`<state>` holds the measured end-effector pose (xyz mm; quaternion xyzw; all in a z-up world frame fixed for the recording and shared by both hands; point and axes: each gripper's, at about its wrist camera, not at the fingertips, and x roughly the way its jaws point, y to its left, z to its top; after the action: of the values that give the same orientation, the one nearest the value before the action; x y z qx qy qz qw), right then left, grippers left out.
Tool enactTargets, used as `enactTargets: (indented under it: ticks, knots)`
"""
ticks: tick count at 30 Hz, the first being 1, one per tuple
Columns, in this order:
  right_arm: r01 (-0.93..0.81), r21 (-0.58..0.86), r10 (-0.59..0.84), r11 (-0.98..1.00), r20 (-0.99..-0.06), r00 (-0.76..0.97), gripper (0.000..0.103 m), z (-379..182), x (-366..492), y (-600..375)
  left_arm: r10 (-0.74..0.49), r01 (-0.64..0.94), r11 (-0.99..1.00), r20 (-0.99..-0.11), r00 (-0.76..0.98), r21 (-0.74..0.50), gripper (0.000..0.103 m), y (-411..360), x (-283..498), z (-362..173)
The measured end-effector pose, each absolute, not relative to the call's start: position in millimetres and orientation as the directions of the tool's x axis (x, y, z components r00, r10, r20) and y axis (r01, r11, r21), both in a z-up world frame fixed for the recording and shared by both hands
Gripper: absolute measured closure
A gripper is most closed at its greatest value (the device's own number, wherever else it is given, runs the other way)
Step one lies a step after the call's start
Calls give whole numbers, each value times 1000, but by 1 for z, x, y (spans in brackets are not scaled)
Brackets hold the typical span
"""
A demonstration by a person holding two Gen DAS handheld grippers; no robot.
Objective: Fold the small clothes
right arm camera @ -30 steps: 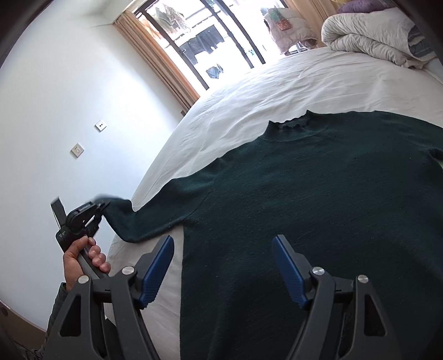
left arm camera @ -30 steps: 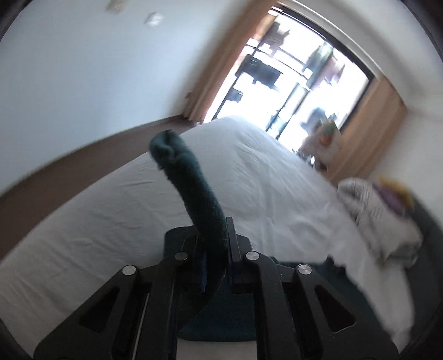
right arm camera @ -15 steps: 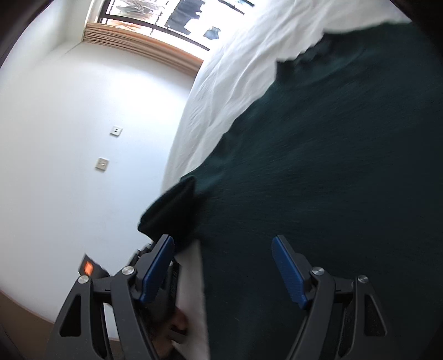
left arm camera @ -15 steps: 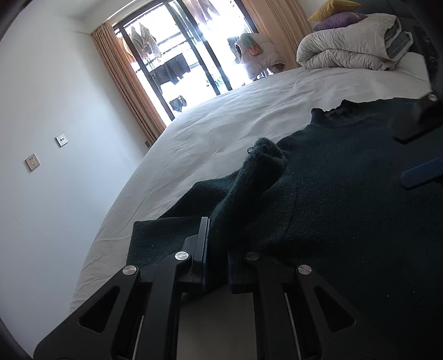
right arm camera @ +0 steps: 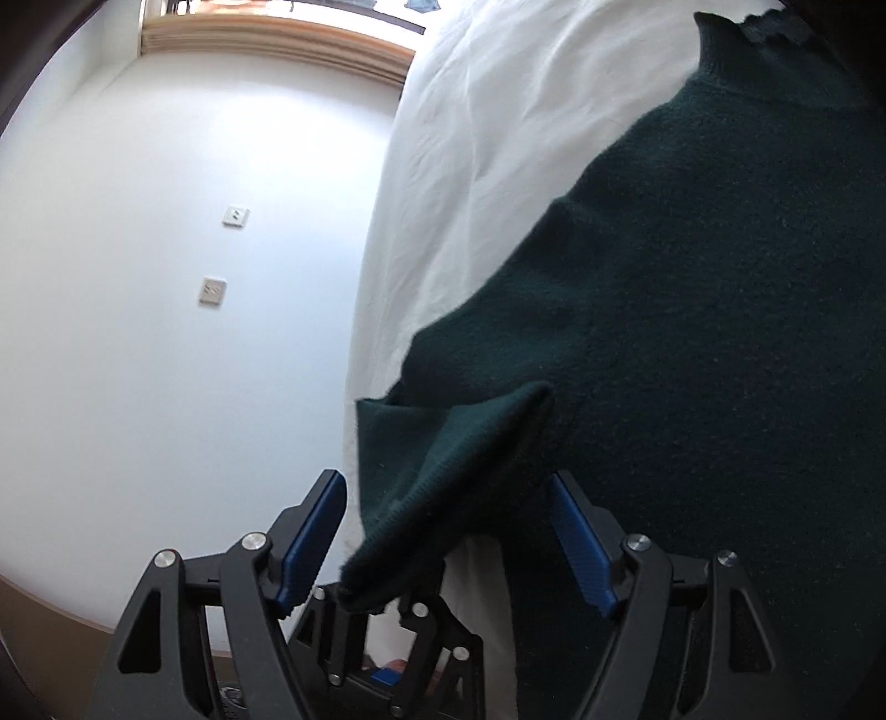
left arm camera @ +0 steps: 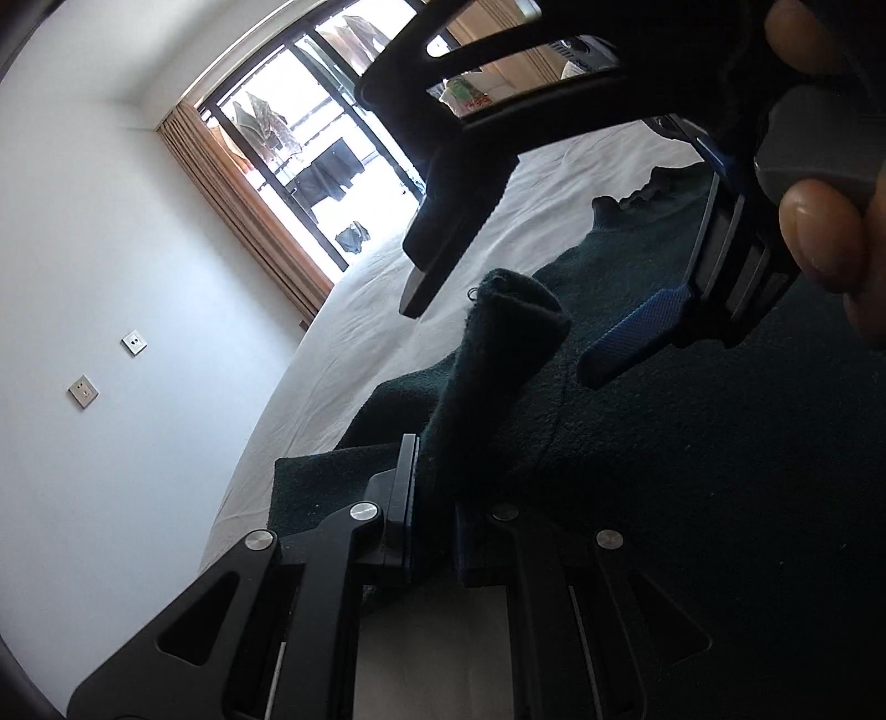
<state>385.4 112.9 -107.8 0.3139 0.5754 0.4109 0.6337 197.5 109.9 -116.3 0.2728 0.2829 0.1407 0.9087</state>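
Note:
A dark green sweater (right arm camera: 720,332) lies flat on the white bed sheet (right arm camera: 470,166), its frilled collar (right arm camera: 775,27) at the far end. My left gripper (left arm camera: 432,498) is shut on the sweater's sleeve (left arm camera: 498,354), which is folded inward, with its cuff standing up over the body. My right gripper (right arm camera: 443,531) is open and hovers astride that sleeve (right arm camera: 454,476); its blue pads (right arm camera: 310,543) stand clear of the cloth on both sides. In the left wrist view the right gripper (left arm camera: 515,321) reaches in from the top right, a person's fingers (left arm camera: 814,232) on its handle. Below it in the right wrist view is the left gripper (right arm camera: 382,603).
The bed's edge runs down the left, close to a white wall with two sockets (left arm camera: 83,390). A tan curtain (left arm camera: 243,205) and a bright window (left arm camera: 310,138) stand beyond the far end of the bed.
My left gripper rolled and brought the raised sleeve down and inward over the sweater's body. My right gripper swung left and lower until its open fingers came astride the sleeve.

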Motion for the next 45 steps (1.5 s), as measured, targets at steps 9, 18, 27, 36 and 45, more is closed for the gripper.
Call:
enactTargets:
  ticks: [9, 18, 27, 36, 45]
  knots:
    - [-329, 790, 839, 517, -545, 10, 92, -95, 388, 120, 384, -60, 803, -438, 813, 593, 94, 97, 197, -107]
    - [-486, 572, 726, 661, -651, 222, 93, -55, 403, 51, 266, 81, 828, -516, 814, 555, 94, 31, 254, -87]
    - [-463, 448, 627, 765, -684, 373, 93, -46, 443, -36, 169, 216, 802, -560, 811, 556, 94, -32, 311, -91]
    - [-401, 446, 591, 800, -697, 405, 93, -72, 466, -67, 155, 256, 800, -599, 786, 543, 93, -30, 345, -113]
    - [-382, 404, 549, 831, -705, 450, 94, -73, 490, -72, 101, 197, 920, -691, 716, 340, 93, 35, 324, -81]
